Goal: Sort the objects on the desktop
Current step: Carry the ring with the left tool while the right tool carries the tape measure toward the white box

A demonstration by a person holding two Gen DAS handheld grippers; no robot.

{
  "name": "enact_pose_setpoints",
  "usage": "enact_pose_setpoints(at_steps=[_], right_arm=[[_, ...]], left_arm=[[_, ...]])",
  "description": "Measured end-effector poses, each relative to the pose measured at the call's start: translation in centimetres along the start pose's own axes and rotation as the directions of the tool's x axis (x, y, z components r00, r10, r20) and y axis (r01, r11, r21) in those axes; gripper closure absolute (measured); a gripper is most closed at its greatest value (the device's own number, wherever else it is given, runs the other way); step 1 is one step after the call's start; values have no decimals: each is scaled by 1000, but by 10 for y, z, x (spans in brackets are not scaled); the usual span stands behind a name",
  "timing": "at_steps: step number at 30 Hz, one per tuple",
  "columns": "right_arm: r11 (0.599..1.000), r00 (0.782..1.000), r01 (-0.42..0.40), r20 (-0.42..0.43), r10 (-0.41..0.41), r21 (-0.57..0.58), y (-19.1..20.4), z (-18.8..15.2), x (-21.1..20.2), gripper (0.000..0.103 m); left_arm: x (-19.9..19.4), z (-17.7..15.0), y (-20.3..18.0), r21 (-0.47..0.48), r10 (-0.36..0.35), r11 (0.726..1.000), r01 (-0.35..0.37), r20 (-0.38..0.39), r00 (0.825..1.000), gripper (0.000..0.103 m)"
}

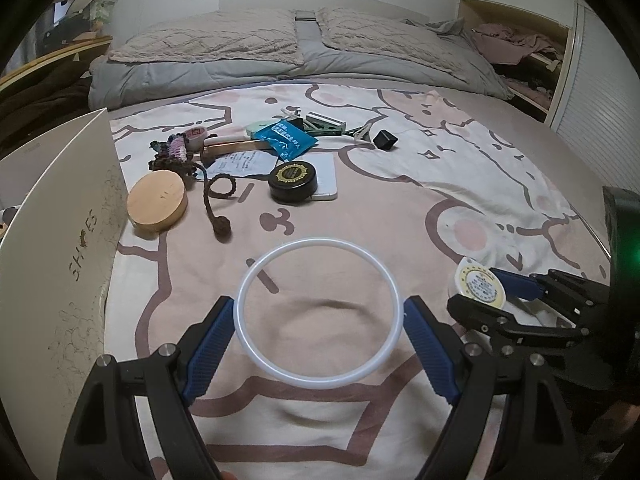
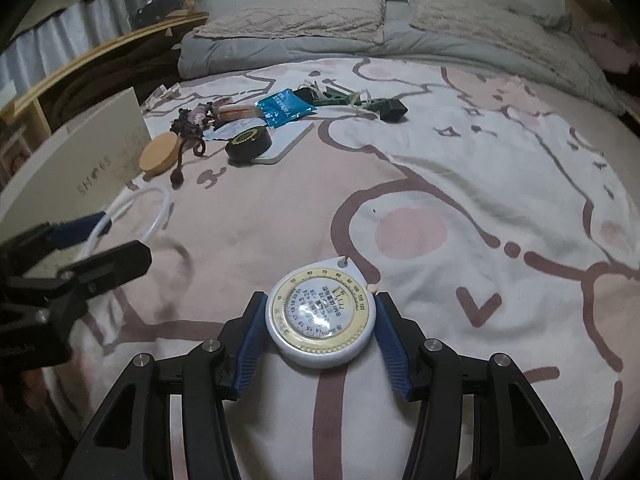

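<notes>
- Left claw (image 1: 320, 344) is clamped on a thin white ring (image 1: 319, 312), its blue pads touching the rim on either side; the ring hangs just above the bed's blanket (image 1: 400, 216).
- Right claw (image 2: 320, 332) is closed on a white, teardrop-shaped tape measure (image 2: 320, 316) with a cream dial; both pads touch its sides, low over the same blanket.
- On that dial, readable only in the right wrist view, a scale runs up to 120 and "BMI" stands among smaller print too fine to read.
- At the left stands a white box (image 1: 60, 240) lettered "SHOES".
- Farther off lie a round wooden lid (image 1: 157, 204), a braided brown cord (image 1: 218, 204), a black round tin with a gold-patterned top (image 1: 293, 182) resting on a white flat pad (image 1: 326, 176), a printed paper slip (image 1: 240, 162), a blue sachet (image 1: 286, 140) with white print, and a small black cube (image 1: 386, 140).
- Only the left wrist view shows an open cupboard (image 1: 520, 52) of clothes at far right.
- Pillows (image 1: 216, 44) lie at the head.
</notes>
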State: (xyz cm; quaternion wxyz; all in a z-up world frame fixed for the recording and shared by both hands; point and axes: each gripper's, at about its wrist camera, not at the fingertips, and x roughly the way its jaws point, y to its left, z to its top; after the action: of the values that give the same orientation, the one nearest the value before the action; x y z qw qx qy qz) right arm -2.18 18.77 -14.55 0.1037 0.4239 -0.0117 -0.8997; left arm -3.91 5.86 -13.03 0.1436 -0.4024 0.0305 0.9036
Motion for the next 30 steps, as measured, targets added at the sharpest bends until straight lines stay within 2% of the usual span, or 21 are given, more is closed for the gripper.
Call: enact_pose_setpoints(at_steps=[14,30], right_arm=[[1000,999,-10,46,11,-7,3,2,-11,49],[999,981,-14,191,21,-36,17,24,-57,49]], left_arm=[[-7,3,3,-12,5,1000,-5,29,1000,18],[-47,22,8,-46,-27,998,34,143,989,18]])
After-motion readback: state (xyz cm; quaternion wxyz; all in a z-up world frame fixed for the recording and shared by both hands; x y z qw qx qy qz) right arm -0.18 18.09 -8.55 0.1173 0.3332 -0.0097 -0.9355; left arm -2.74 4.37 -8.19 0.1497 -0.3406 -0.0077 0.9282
